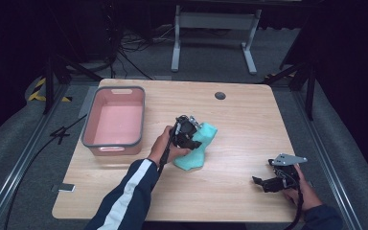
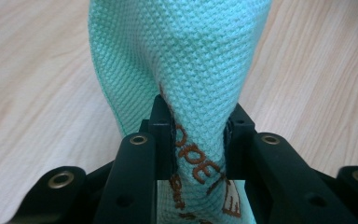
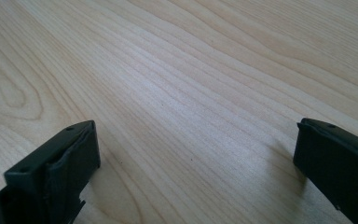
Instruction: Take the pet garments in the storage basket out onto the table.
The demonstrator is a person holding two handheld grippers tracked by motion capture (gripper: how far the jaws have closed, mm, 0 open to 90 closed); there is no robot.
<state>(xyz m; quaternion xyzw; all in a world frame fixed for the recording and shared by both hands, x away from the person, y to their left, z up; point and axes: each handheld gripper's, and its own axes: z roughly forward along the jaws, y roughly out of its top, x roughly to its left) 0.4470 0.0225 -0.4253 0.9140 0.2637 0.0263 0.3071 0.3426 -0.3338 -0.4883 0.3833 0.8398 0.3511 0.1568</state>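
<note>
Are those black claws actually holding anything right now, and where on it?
The left gripper pinches a bunched fold of the teal cloth, beside its brown lettering. The right gripper is open over the bare table, holding nothing.

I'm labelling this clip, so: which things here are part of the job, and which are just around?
In the job: left gripper, shut on the green cloth; probably the pink bin beside it.

Just around: right gripper, open over bare table; grommet.

A light wooden table (image 1: 249, 120) with a round grommet hole (image 1: 220, 95) is set on grey carpet (image 1: 9, 143). A white metal frame (image 1: 215, 21) is seen behind it; the surroundings are dark.
</note>
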